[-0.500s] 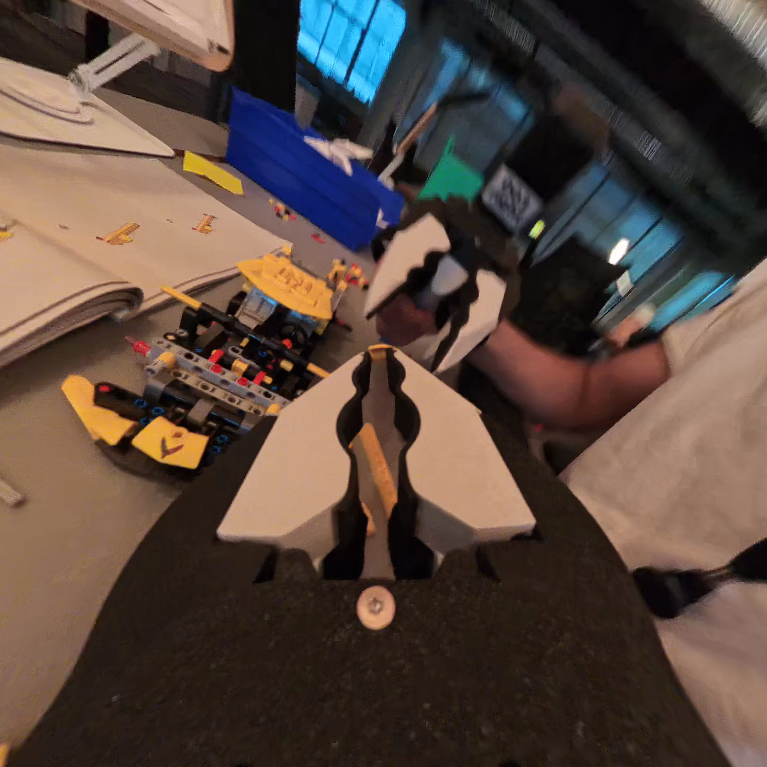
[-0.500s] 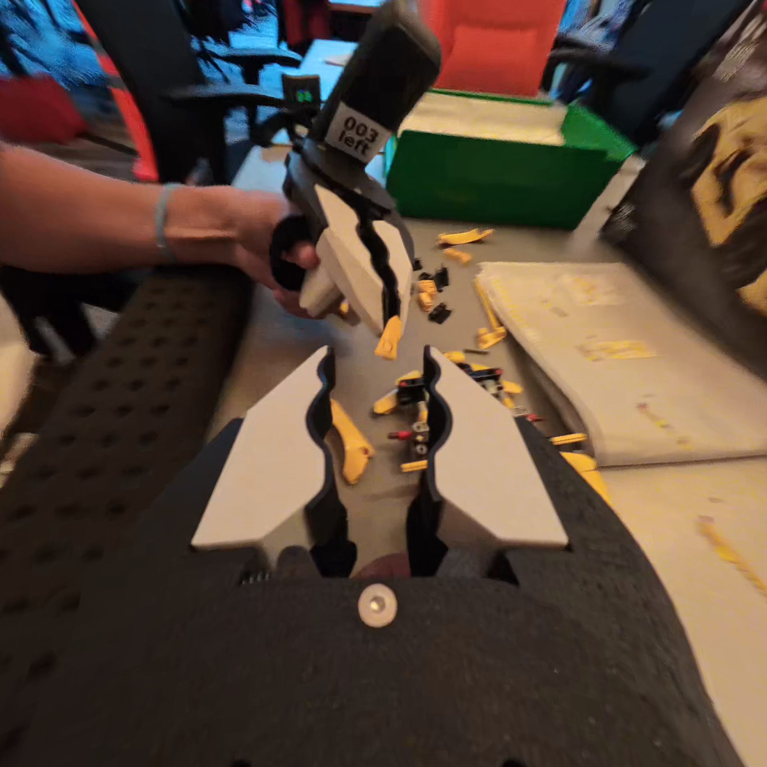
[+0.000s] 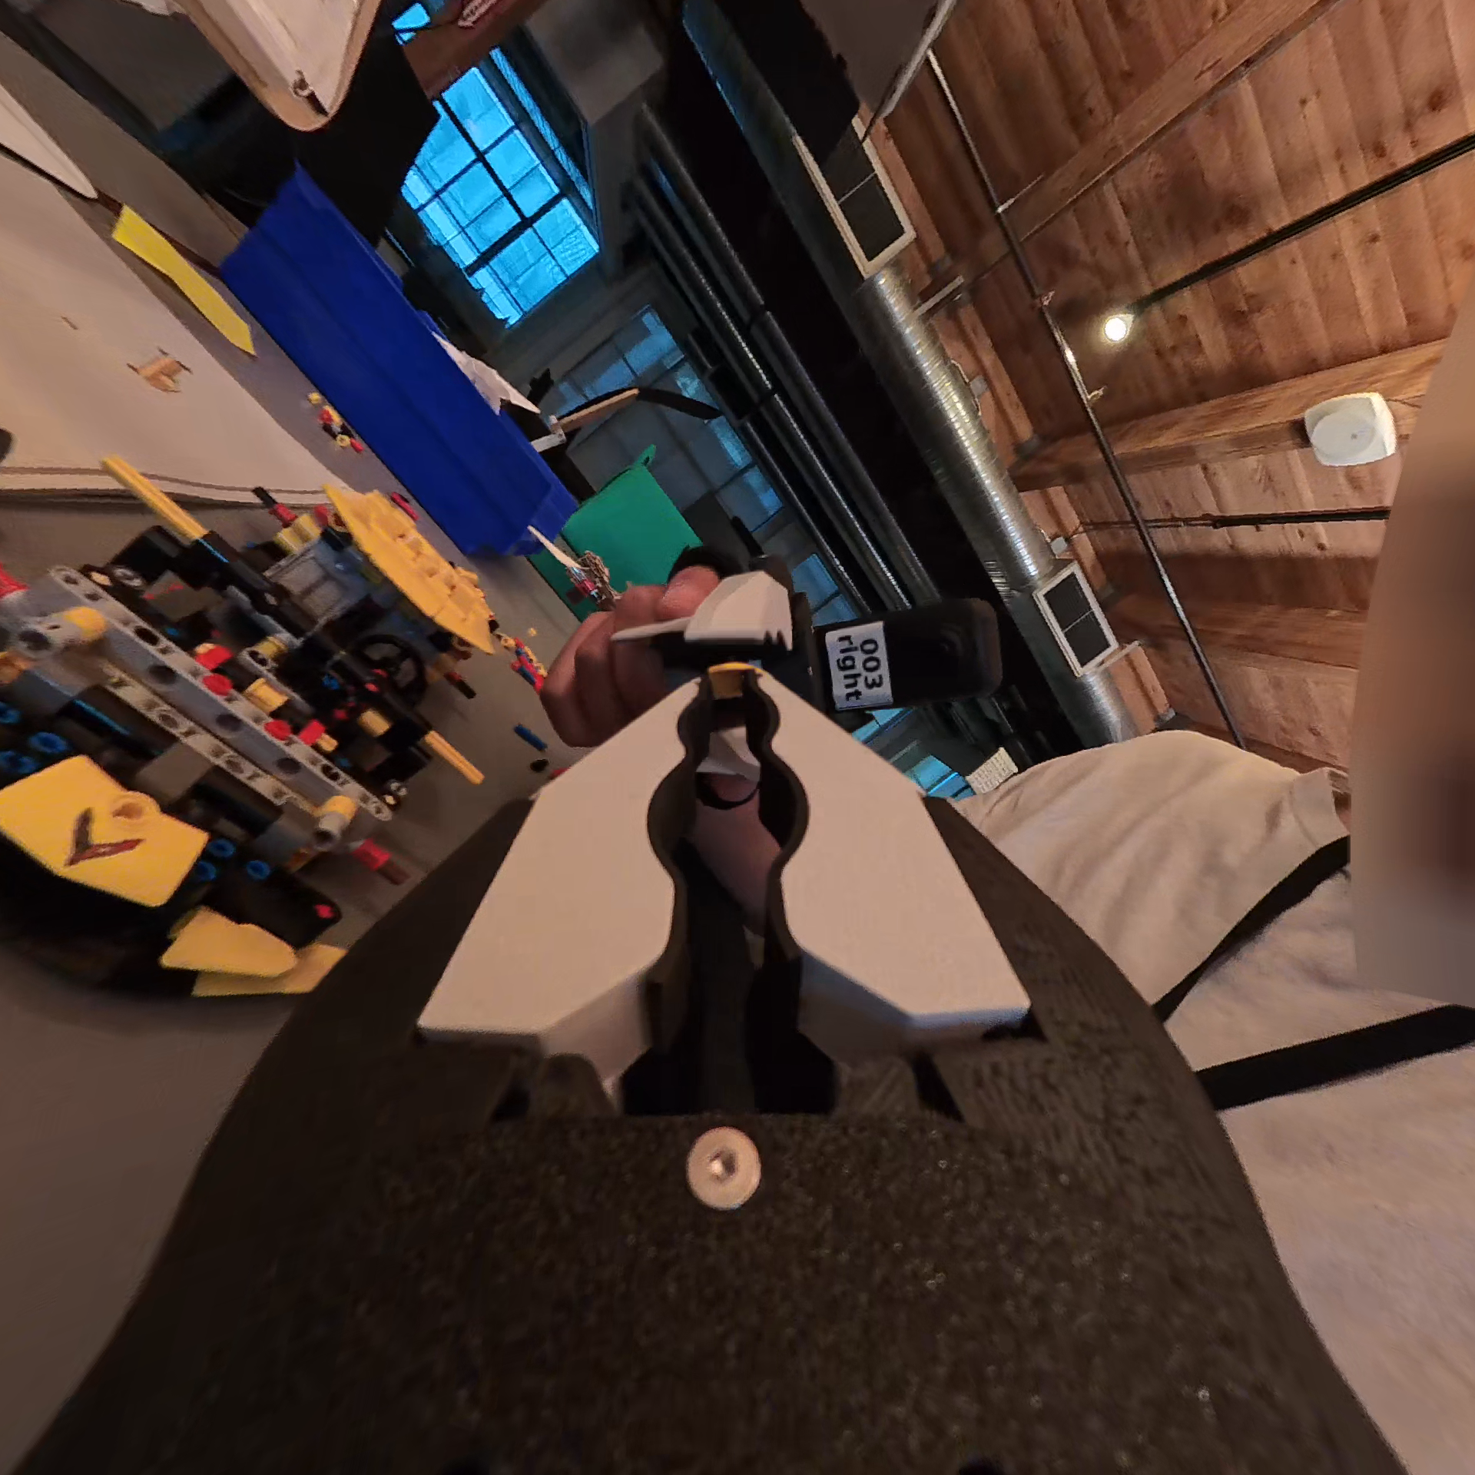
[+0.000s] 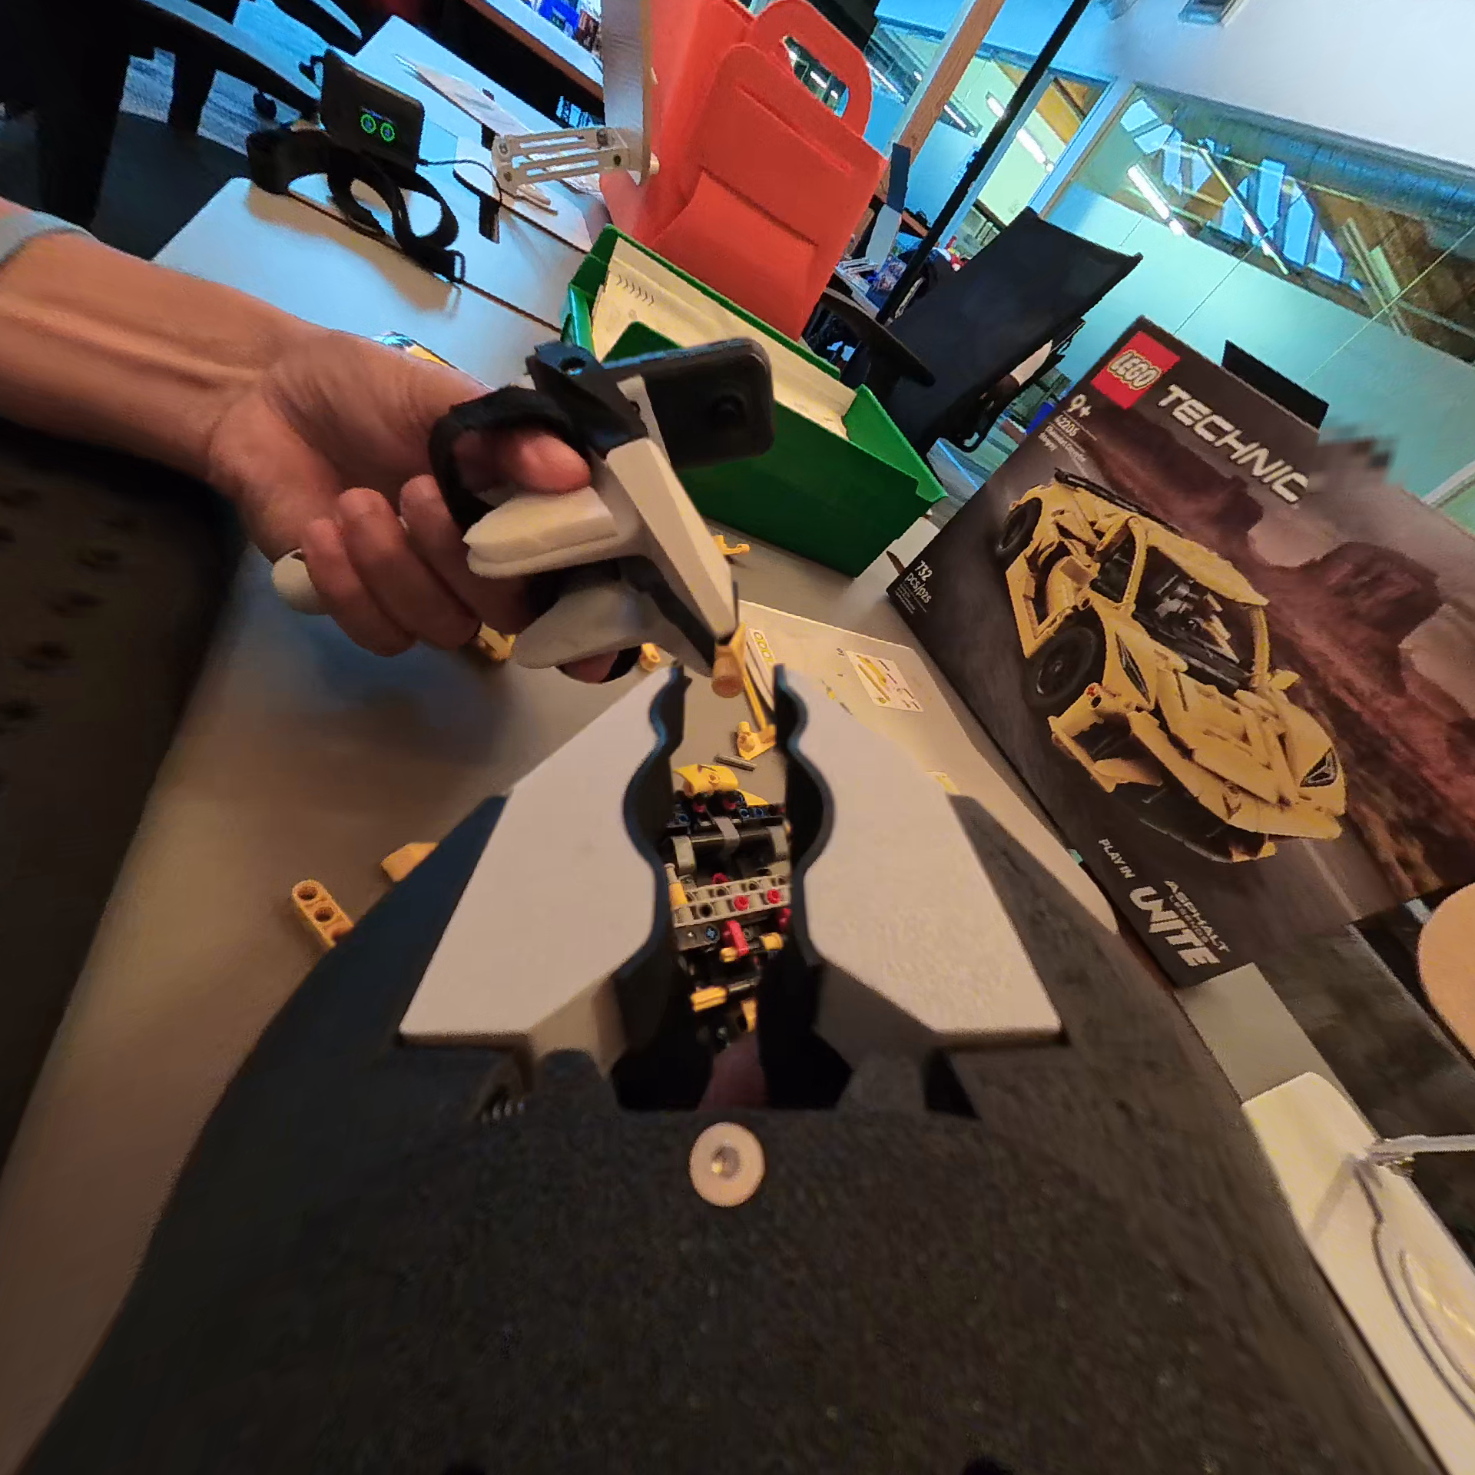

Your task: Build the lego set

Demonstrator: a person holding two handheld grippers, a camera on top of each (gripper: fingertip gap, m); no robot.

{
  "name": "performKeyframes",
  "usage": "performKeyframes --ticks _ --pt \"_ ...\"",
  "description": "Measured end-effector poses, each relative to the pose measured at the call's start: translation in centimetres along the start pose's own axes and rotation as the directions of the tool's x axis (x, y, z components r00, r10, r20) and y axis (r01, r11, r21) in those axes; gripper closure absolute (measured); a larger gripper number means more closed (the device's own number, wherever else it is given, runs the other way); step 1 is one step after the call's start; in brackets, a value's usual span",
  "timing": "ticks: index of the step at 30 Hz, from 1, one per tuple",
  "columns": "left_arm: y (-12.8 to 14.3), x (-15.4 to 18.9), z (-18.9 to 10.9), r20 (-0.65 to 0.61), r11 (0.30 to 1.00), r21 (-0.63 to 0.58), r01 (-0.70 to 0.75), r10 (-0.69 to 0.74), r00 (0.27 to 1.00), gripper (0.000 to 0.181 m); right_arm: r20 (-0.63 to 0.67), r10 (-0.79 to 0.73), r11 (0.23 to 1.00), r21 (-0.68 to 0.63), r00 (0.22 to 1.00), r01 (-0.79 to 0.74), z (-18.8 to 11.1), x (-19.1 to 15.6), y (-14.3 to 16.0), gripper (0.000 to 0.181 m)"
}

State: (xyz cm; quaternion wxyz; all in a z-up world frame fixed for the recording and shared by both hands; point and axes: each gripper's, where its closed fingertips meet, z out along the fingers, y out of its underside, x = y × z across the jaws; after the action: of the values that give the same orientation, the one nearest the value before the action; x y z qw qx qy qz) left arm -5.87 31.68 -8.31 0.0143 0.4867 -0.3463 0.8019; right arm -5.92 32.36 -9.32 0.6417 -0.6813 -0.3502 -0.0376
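One yellow piece (image 4: 728,664) is pinched in your left gripper (image 3: 725,693) fingers, held above the table. Right gripper (image 4: 726,702) fingers stand apart, empty. Next, likely transfer: close right onto it near the model (image 3: 231,702).

yellow-blk lego car (image 3: 239,702), blue bin (image 3: 383,383), green bin (image 4: 798,471)
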Motion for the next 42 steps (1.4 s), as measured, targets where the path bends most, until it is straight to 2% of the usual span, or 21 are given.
performKeyframes --ticks 2,11,21,24,26,27,29,30,31,32,34,36,39,42 --pt "0.2 0.1 0.2 -0.008 1.000 -0.010 0.002 -0.002 1.000 0.174 -0.002 -0.024 1.000 -0.001 1.000 0.024 -0.2 -0.1 0.0 0.175" --pt "1.1 -0.3 0.7 0.033 0.996 -0.069 -0.053 0.055 0.998 0.171 0.097 0.038 0.999 -0.023 0.995 -0.036 -0.7 -0.7 0.4 0.176" --pt "1.2 -0.2 0.7 0.044 0.994 -0.064 -0.087 0.090 0.995 0.174 0.079 0.012 0.999 -0.040 0.997 -0.008 -0.6 -0.7 0.5 0.176" --pt "1.2 -0.4 0.6 0.074 0.988 -0.080 -0.129 0.135 0.988 0.173 0.099 0.100 0.995 -0.038 0.990 -0.097 -0.7 -0.7 0.4 0.172" --pt "0.8 -0.8 0.1 0.115 0.980 -0.091 -0.179 0.188 0.975 0.174 0.131 0.183 0.981 -0.094 0.974 -0.171 -2.0 -0.1 0.9 0.155" --pt "0.6 -0.8 -0.2 0.132 0.973 -0.096 -0.210 0.222 0.966 0.174 0.193 0.253 0.964 -0.136 0.948 -0.230 -3.2 -0.5 1.3 0.153" --pt "0.8 -1.2 -0.5 0.181 0.945 -0.150 -0.290 0.315 0.932 0.174 0.395 0.447 0.888 -0.302 0.802 -0.346 -6.4 -3.7 2.6 0.151" --pt "1.2 -1.4 -0.4 0.195 0.925 -0.193 -0.326 0.362 0.912 0.174 0.437 0.506 0.848 -0.408 0.744 -0.338 -7.8 -5.4 4.1 0.149" --pt "1.7 -1.5 -0.2 0.196 0.907 -0.230 -0.352 0.398 0.896 0.173 0.436 0.527 0.817 -0.495 0.730 -0.295 -9.0 -6.6 6.1 0.149" --pt "2.1 -1.5 0.1 0.190 0.893 -0.256 -0.371 0.422 0.886 0.173 0.427 0.533 0.797 -0.542 0.730 -0.266 -9.7 -7.6 7.6 0.149" --pt "2.9 -1.3 0.6 0.170 0.865 -0.293 -0.408 0.467 0.868 0.173 0.432 0.524 0.801 -0.542 0.734 -0.254 -10.2 -8.9 8.6 0.154" --pt "3.0 -1.0 0.8 0.155 0.845 -0.299 -0.444 0.502 0.851 0.173 0.405 0.455 0.833 -0.509 0.793 -0.217 -10.3 -8.9 9.5 0.160" --pt "2.9 -0.9 0.6 0.145 0.856 -0.288 -0.429 0.482 0.864 0.173 0.361 0.363 0.867 -0.469 0.859 -0.169 -10.4 -8.2 10.3 0.172" --pt "3.1 -0.8 0.7 0.137 0.851 -0.296 -0.434 0.488 0.862 0.173 0.374 0.327 0.884 -0.446 0.868 -0.141 -9.9 -8.2 10.1 0.174"
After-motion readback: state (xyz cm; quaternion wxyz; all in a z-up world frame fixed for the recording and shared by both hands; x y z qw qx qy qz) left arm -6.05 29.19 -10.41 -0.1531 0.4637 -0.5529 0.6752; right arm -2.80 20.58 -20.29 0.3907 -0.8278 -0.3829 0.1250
